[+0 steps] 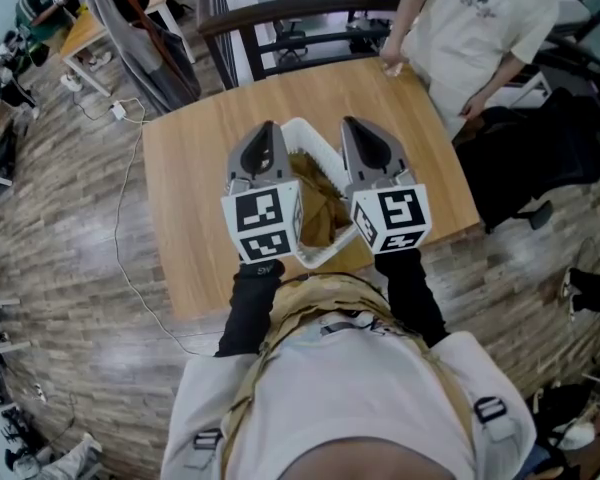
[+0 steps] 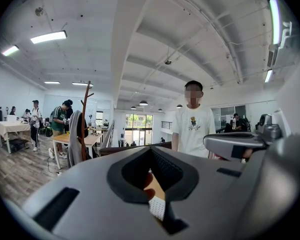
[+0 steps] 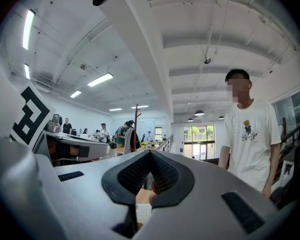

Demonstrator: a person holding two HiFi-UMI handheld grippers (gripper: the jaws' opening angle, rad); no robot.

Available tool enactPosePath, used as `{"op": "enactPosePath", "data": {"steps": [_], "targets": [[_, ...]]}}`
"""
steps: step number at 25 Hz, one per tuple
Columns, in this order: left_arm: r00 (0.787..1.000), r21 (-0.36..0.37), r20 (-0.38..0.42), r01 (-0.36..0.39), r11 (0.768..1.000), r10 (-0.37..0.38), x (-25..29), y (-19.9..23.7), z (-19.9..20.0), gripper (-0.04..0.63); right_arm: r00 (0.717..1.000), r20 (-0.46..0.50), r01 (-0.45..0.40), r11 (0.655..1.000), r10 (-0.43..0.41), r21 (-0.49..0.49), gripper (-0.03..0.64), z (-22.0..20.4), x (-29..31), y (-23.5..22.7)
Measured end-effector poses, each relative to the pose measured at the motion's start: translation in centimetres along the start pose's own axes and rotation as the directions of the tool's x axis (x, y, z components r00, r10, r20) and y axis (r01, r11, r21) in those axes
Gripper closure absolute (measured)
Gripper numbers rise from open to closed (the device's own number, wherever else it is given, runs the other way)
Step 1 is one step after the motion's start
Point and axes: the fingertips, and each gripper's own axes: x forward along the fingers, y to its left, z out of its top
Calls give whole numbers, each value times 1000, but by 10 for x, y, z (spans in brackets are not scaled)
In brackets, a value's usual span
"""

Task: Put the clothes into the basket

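Observation:
A white basket (image 1: 317, 146) stands in the middle of the wooden table (image 1: 195, 198), with brown clothes (image 1: 322, 208) lying inside it. Both grippers are held side by side above the basket, pointing away from me and tilted upward. My left gripper (image 1: 269, 128) hangs over the basket's left rim, and my right gripper (image 1: 352, 124) over its right rim. Each one is shut with nothing between its jaws. In the left gripper view the left gripper (image 2: 150, 150) aims across the room, and in the right gripper view the right gripper (image 3: 150, 153) does the same. The grippers hide part of the basket.
A person in a white T-shirt (image 1: 480, 28) stands at the table's far right corner, one hand on its edge. A dark chair (image 1: 300, 13) is at the far side. A black chair (image 1: 540, 158) stands to the right. A coat rack with a grey garment (image 1: 140, 38) is at the far left.

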Motion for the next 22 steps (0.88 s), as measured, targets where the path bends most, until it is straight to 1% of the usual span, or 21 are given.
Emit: {"op": "enactPosePath", "data": {"steps": [5, 12, 22], "targets": [[1000, 5, 0, 1, 1000, -1, 0, -1, 0, 595, 1000, 1, -2, 1000, 2, 1, 594, 0, -1, 0], [999, 0, -32, -6, 1000, 6, 3, 1, -7, 595, 1000, -12, -10, 1000, 10, -1, 594, -6, 1, 1], [999, -7, -51, -3, 1000, 2, 3, 4, -11, 595, 1000, -23, -11, 1000, 11, -6, 594, -7, 5, 4]]}}
